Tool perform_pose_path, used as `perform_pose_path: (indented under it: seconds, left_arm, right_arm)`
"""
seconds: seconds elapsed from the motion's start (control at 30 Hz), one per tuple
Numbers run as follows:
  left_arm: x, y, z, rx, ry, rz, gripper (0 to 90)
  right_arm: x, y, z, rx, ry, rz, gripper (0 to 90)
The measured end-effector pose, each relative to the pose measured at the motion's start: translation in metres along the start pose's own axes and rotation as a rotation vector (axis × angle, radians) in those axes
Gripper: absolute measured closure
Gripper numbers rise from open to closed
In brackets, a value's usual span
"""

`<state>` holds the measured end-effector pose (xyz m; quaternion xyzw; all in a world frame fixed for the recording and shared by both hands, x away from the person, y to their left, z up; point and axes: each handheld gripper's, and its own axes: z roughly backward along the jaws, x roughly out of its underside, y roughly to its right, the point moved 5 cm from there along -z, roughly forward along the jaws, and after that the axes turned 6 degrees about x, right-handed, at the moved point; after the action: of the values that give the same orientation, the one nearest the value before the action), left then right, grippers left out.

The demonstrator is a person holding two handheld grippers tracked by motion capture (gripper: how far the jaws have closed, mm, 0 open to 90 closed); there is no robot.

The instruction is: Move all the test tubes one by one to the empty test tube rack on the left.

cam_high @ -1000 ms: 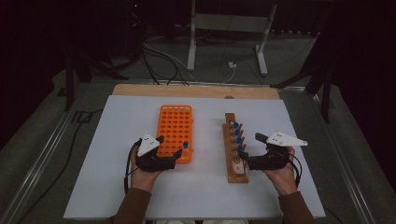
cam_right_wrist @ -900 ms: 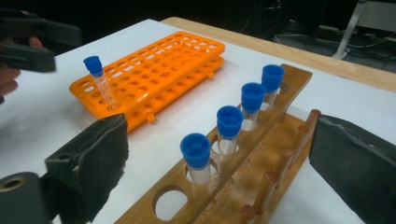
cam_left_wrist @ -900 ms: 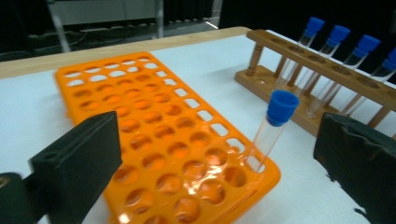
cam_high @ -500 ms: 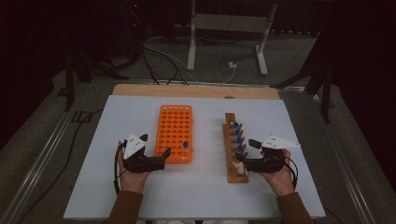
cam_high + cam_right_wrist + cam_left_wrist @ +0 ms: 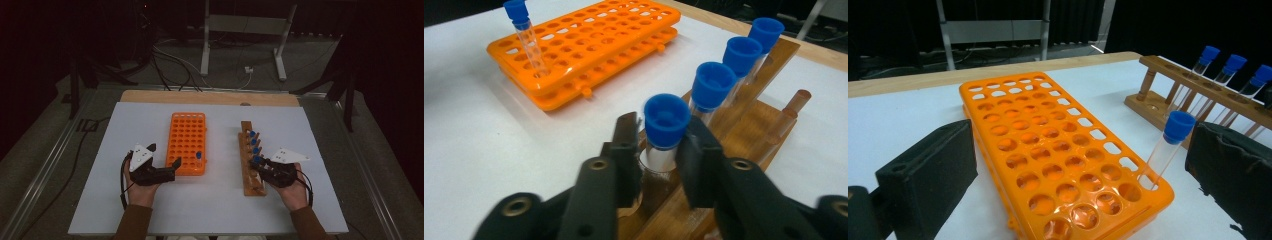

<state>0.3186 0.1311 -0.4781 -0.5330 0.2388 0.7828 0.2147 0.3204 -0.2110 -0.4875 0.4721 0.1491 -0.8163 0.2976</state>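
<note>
Test tube (image 5: 665, 131), clear with a blue cap, stands nearly upright in the wooden rack (image 5: 754, 125), long axis vertical, cap up. Right hand-held gripper (image 5: 659, 150) has just been closing, jaws now clamped on the tube below the cap. Three more blue-capped tubes (image 5: 713, 85) line the rack behind it. Left hand-held gripper (image 5: 1073, 165) stands wide, nothing held, at the near end of the orange rack (image 5: 1048, 150), where one capped tube (image 5: 1168, 145) leans. Both racks sit on the white counter (image 5: 125, 130).
</note>
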Motion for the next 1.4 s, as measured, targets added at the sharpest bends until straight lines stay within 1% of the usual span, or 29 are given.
perform_pose_path:
  seconds: [0.03, 0.13, 0.2, 0.3, 0.37, 0.47, 0.6, 0.77, 0.9, 0.93, 1.0, 1.13, 1.4]
  left_arm:
    - [0.0, 0.0, 0.0, 0.0, 0.001, 0.001, 1.2]
    - [-0.001, -0.001, 0.001, -0.004, 0.005, 0.003, 1.2]
    - [-0.003, 0.0, 0.002, -0.005, 0.007, -0.012, 1.2]
    - [-0.007, 0.003, 0.004, -0.007, 0.011, -0.034, 1.2]
    - [-0.009, 0.006, 0.004, -0.007, 0.012, -0.048, 1.2]
    - [-0.013, 0.009, 0.002, 0.004, 0.0, -0.065, 1.2]
    - [-0.016, 0.014, -0.001, 0.034, -0.009, -0.071, 1.2]
    - [-0.022, 0.018, -0.001, 0.071, 0.016, -0.05, 1.2]
    - [-0.025, 0.018, -0.004, 0.079, 0.024, -0.039, 1.2]
    - [-0.026, 0.018, -0.005, 0.081, 0.021, -0.042, 1.2]
    - [-0.027, 0.02, -0.007, 0.086, 0.017, -0.045, 1.2]
    - [-0.031, 0.025, -0.011, 0.096, 0.008, -0.066, 1.2]
    - [-0.041, 0.037, -0.018, 0.121, 0.022, -0.082, 1.3]
  right_arm:
    - [0.0, -0.001, 0.0, 0.005, 0.001, 0.004, 75.4]
    - [-0.001, -0.002, -0.001, 0.023, 0.003, 0.025, 76.4]
    - [-0.001, -0.002, -0.001, 0.037, -0.001, 0.026, 76.8]
    - [-0.004, -0.004, 0.002, 0.036, 0.006, 0.029, 76.9]
    - [-0.007, -0.004, 0.004, 0.033, 0.012, 0.032, 76.9]
    - [-0.011, -0.004, 0.008, 0.027, 0.012, 0.034, 76.8]
    - [-0.017, -0.001, 0.013, 0.012, 0.025, 0.021, 76.9]
    - [-0.026, 0.002, 0.018, -0.005, 0.034, 0.006, 76.9]
    - [-0.034, 0.003, 0.021, -0.008, 0.019, 0.003, 77.0]
    - [-0.037, 0.003, 0.022, -0.015, 0.014, -0.003, 77.0]
    - [-0.042, 0.004, 0.025, -0.013, 0.009, 0.001, 77.0]
    - [-0.053, 0.005, 0.032, -0.021, 0.015, -0.001, 77.0]
    - [-0.071, 0.003, 0.037, -0.04, 0.027, 0.004, 77.0]
